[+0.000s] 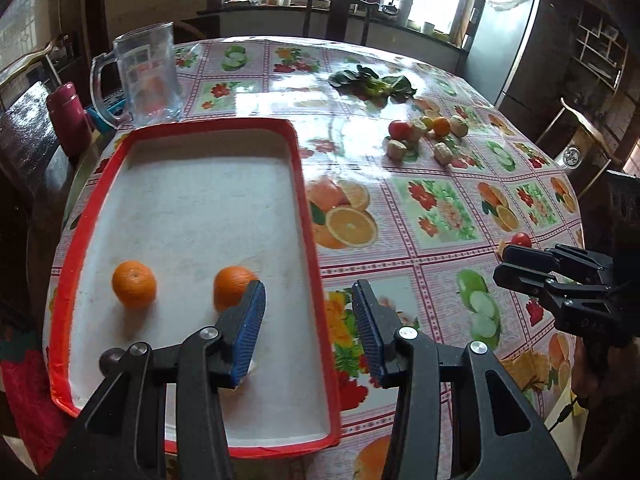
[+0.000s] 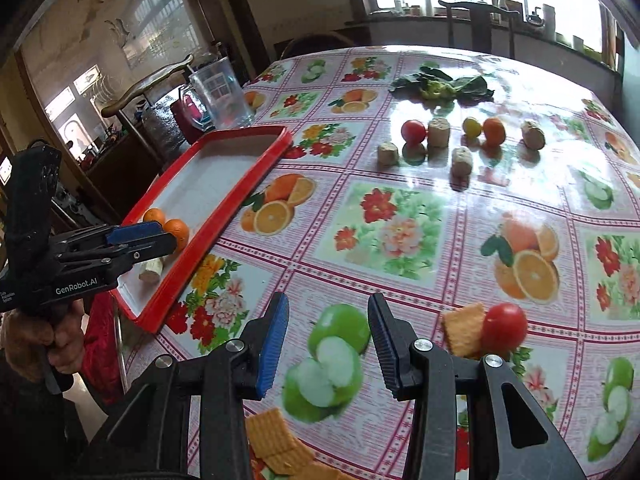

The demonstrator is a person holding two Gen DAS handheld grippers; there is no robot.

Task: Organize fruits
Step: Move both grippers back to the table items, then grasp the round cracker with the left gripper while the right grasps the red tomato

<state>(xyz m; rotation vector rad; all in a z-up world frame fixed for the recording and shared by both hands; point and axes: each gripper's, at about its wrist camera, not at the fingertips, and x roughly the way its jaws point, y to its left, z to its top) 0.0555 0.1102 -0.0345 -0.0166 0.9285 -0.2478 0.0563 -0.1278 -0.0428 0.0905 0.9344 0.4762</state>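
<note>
Grippers (image 1: 308,308) empty; tray (image 1: 308,184) holds two oranges (image 1: 134,285).

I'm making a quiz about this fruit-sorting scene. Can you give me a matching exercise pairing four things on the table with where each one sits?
Things:
1. two oranges
2. leafy greens
3. clear jug
4. crackers

Places:
A. far side of the table
B. inside the red-rimmed tray
C. just beyond the tray's far end
D. touching a tomato near the right gripper

Pairs: 1-B, 2-A, 3-C, 4-D
</note>
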